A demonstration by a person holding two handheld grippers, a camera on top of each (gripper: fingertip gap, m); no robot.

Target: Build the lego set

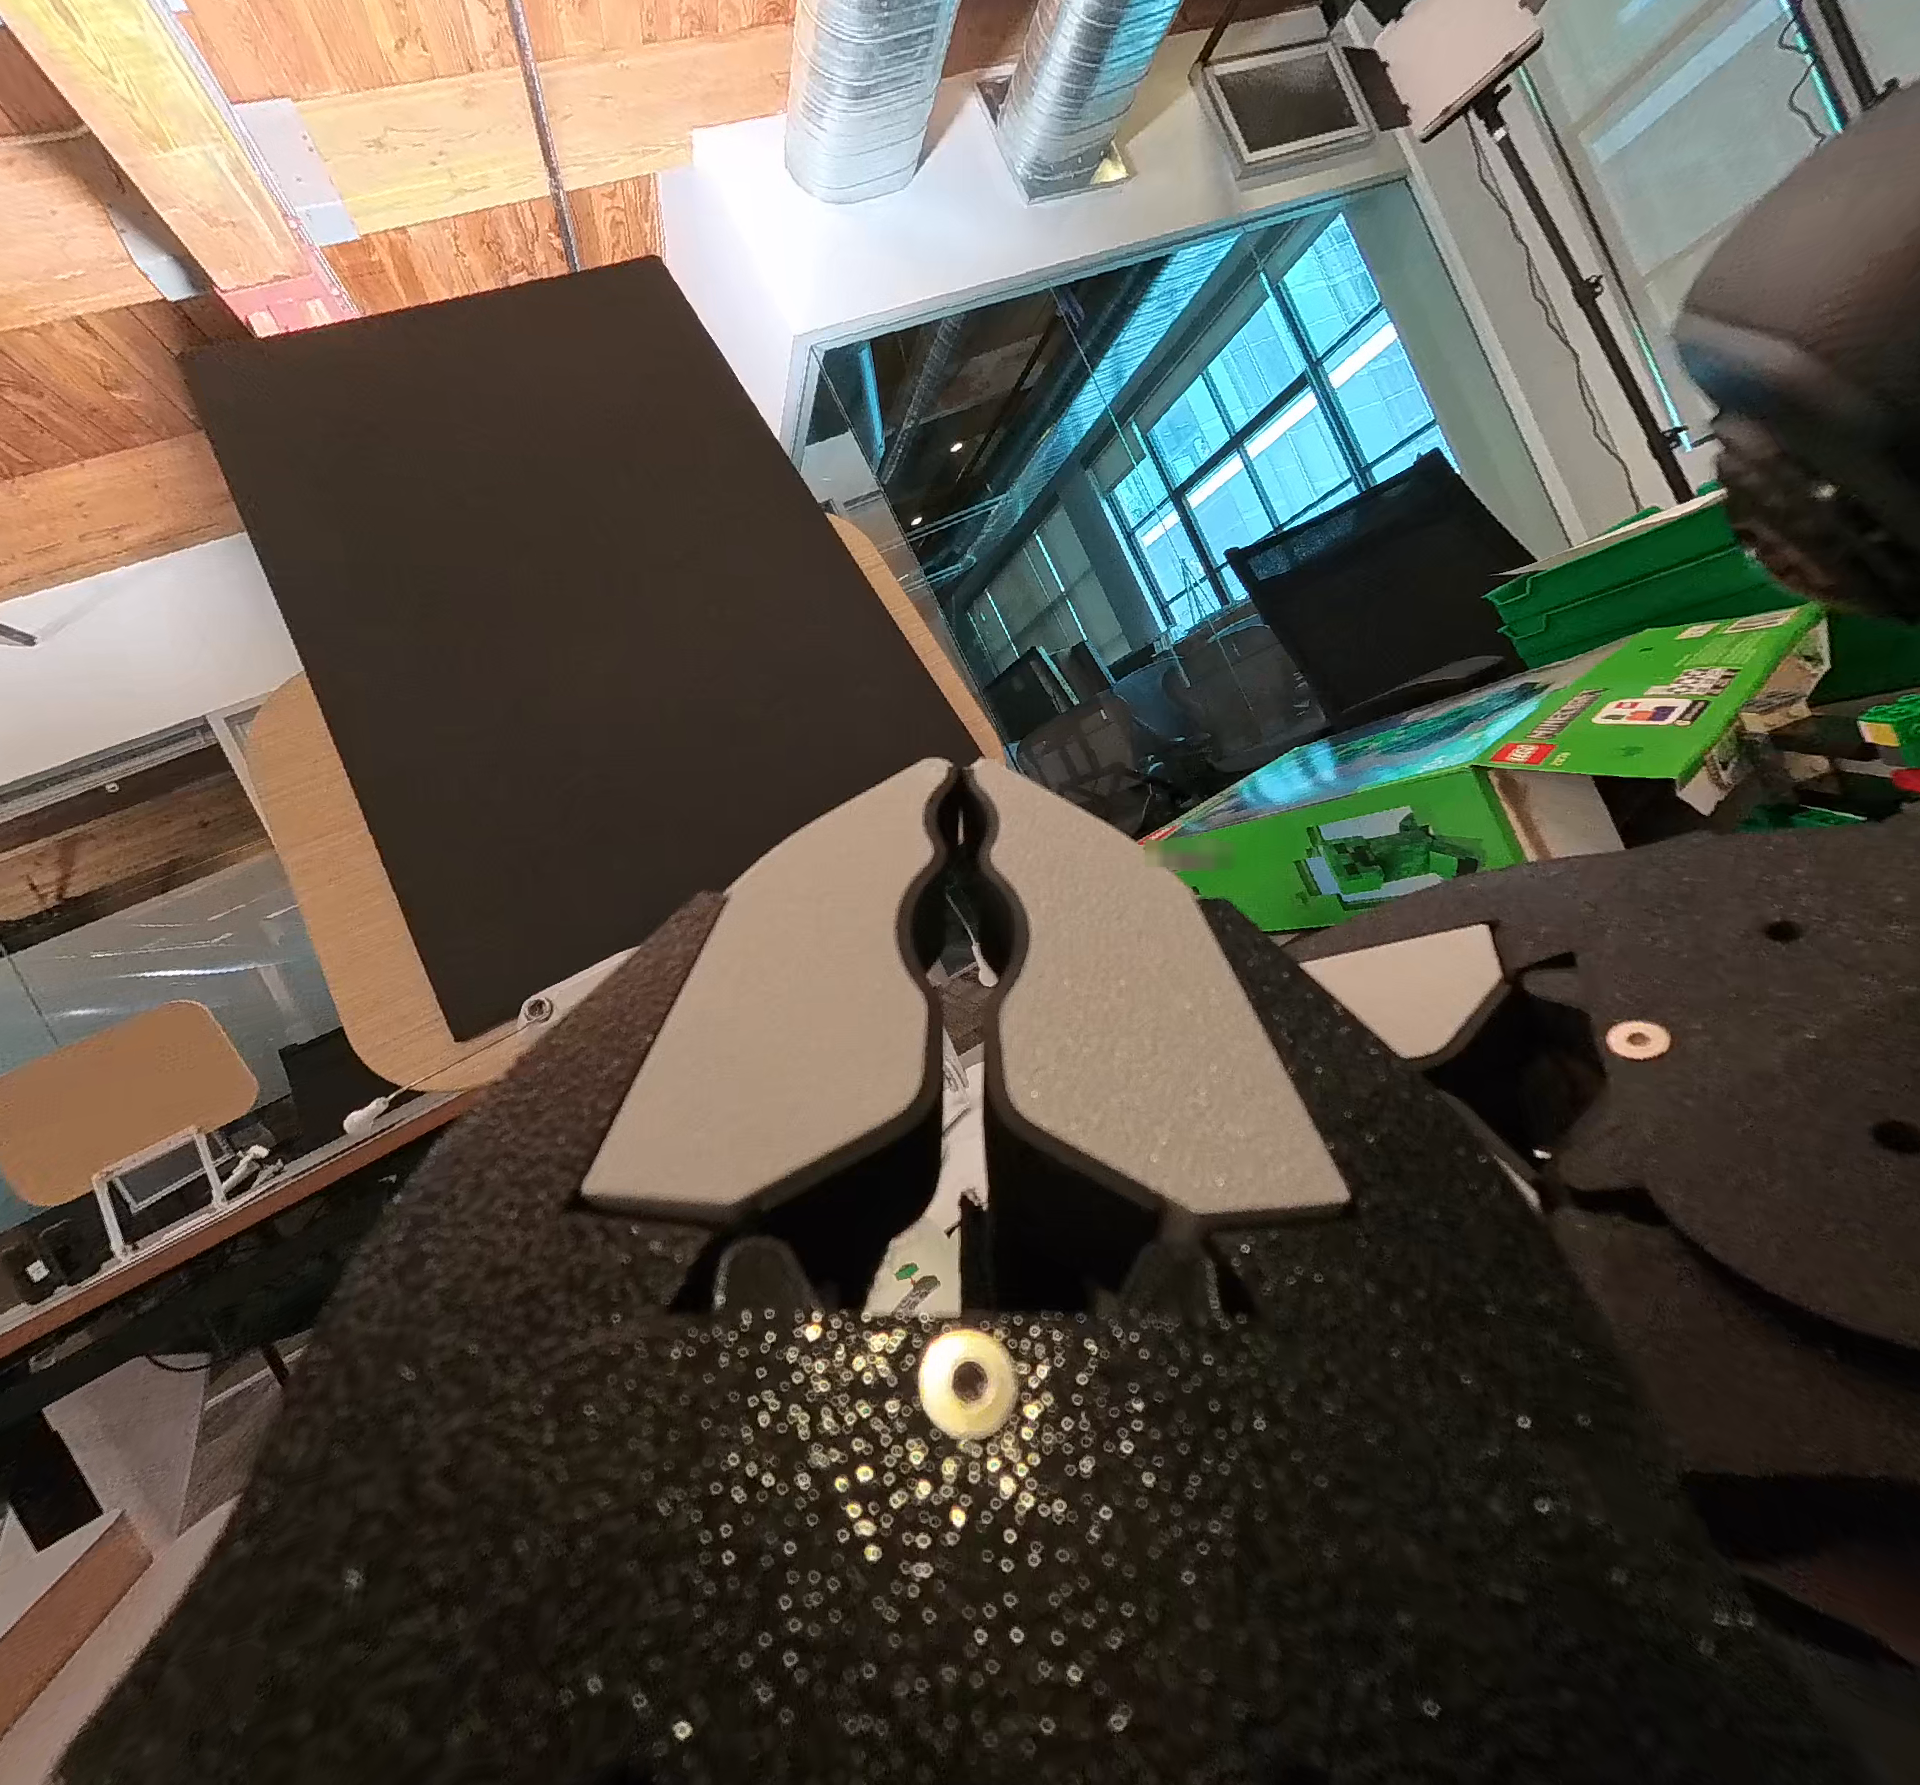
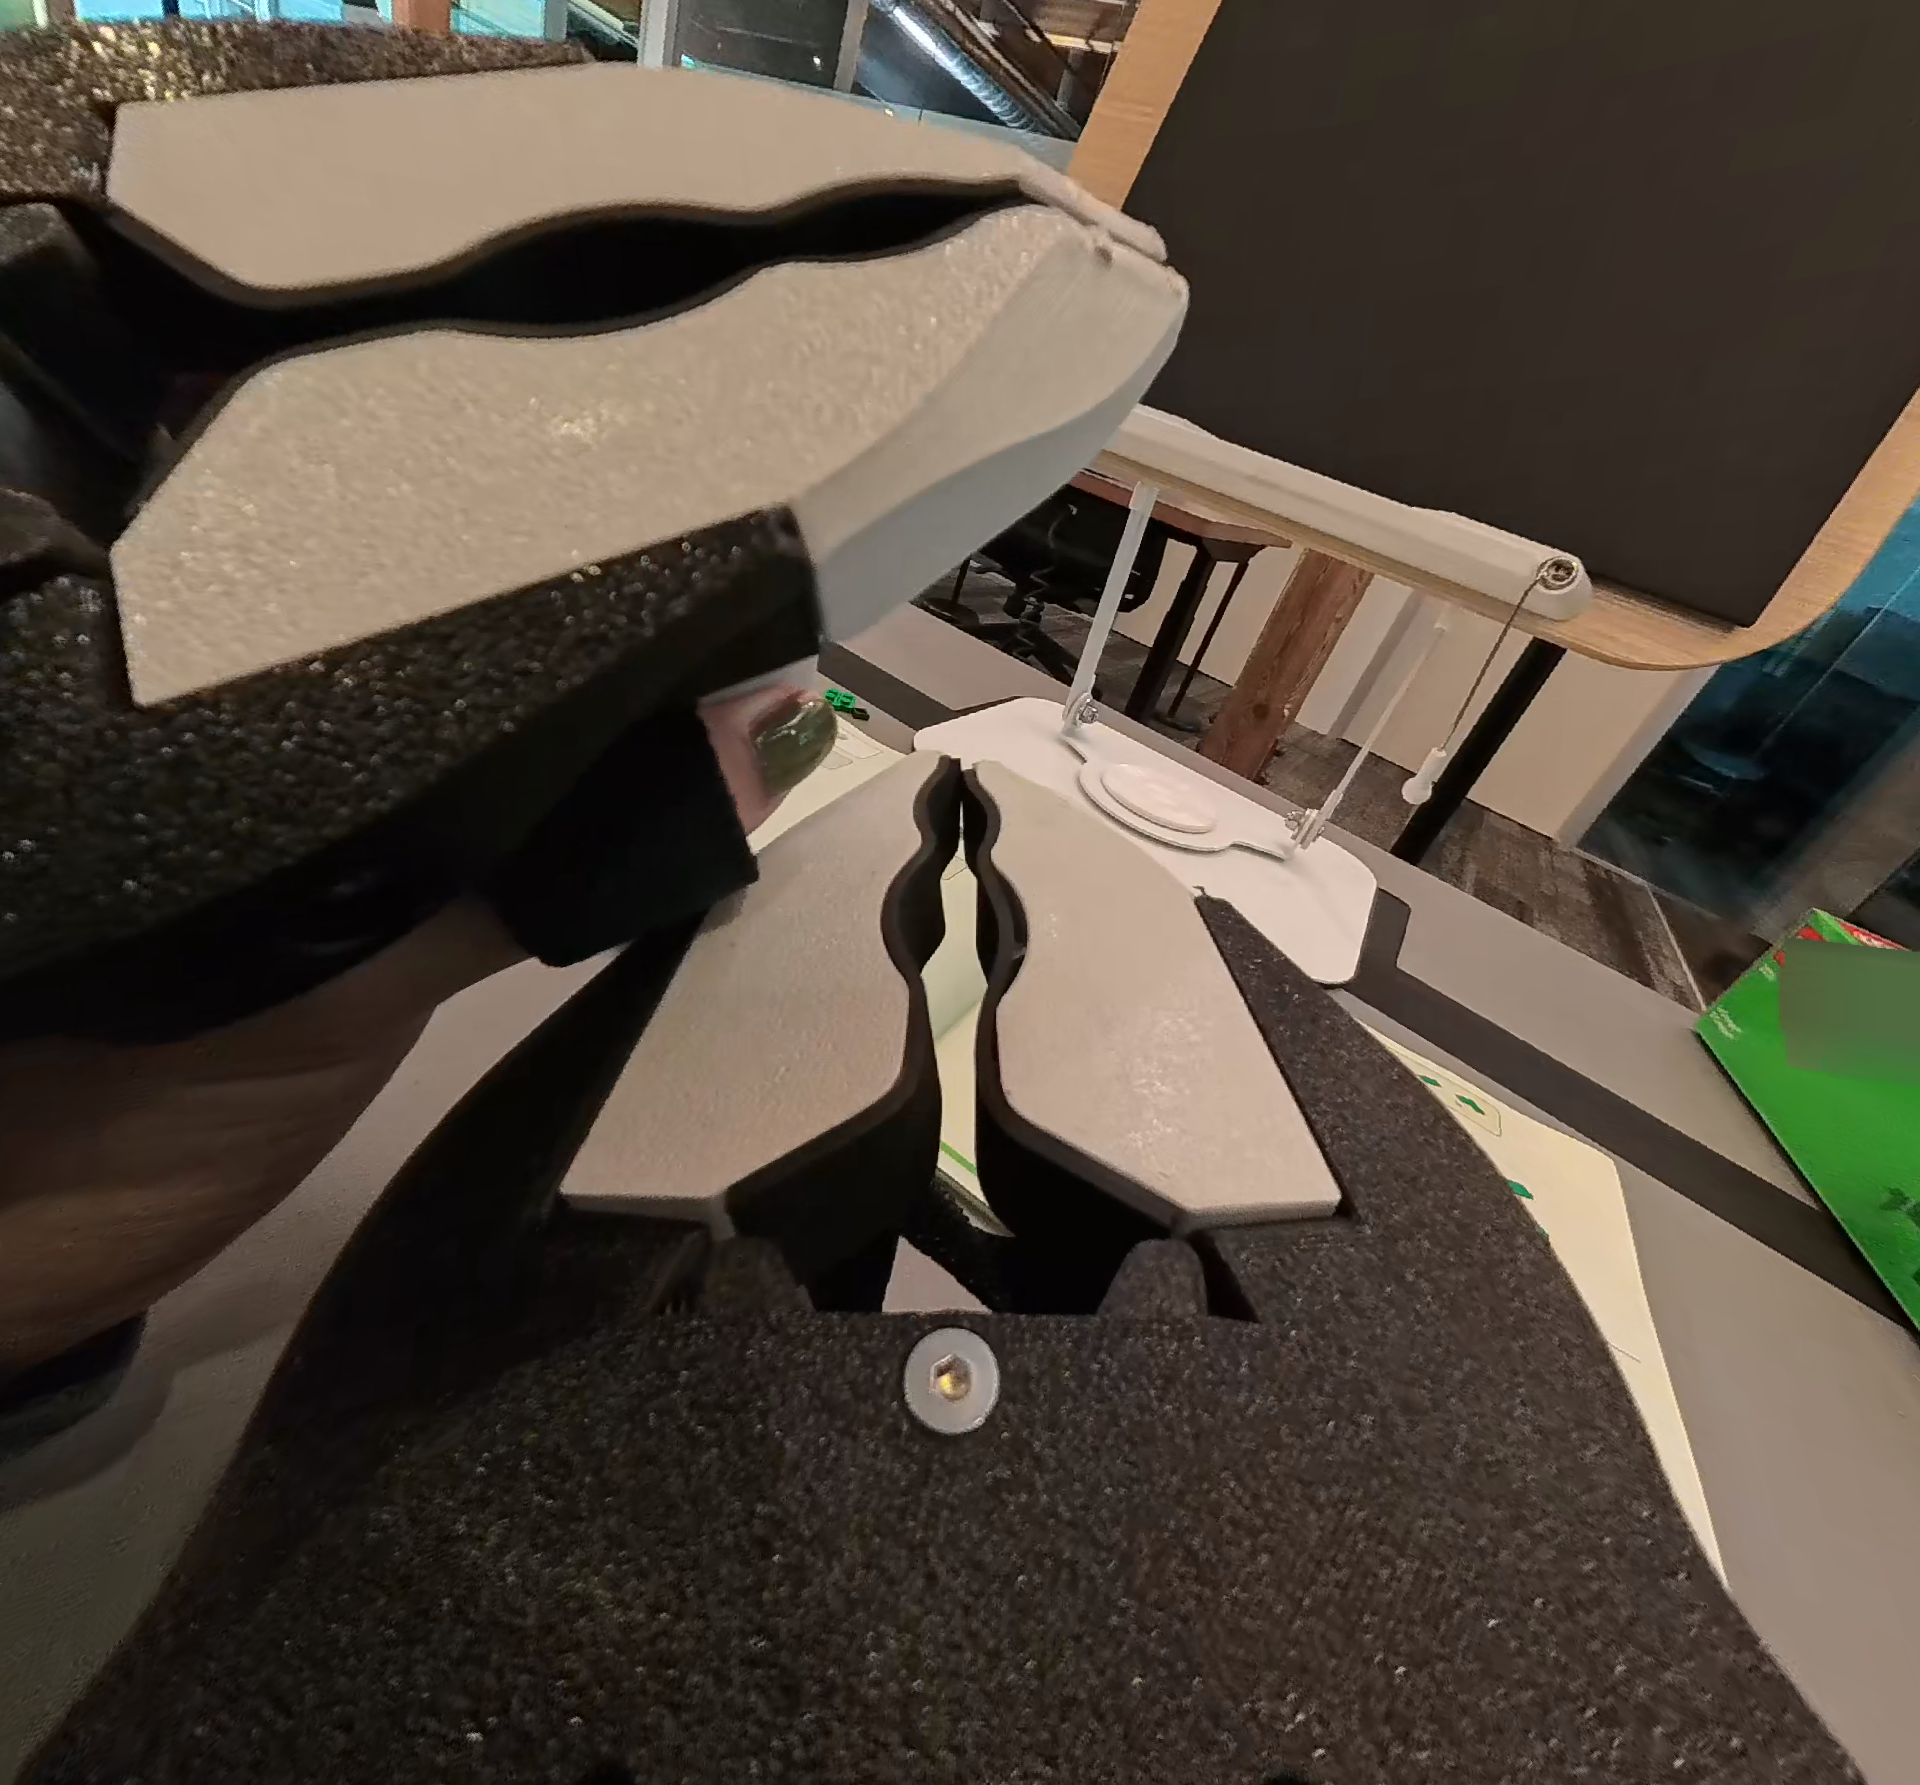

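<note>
Right gripper (image 2: pixel 961 785): jaws clenched, tips meeting, nothing between them, above a white sheet (image 2: pixel 1579 1205) on the grey bench (image 2: pixel 1745 1403). Left gripper (image 1: pixel 964 785): jaws likewise clenched and empty, raised and tilted toward the ceiling, crossing just above the right. Beyond: green lego box (image 1: pixel 1382 831) on the bench, to the right, loose bricks (image 1: pixel 1881 748) by it. A small green brick (image 2: pixel 840 699) lies farther along the bench.
</note>
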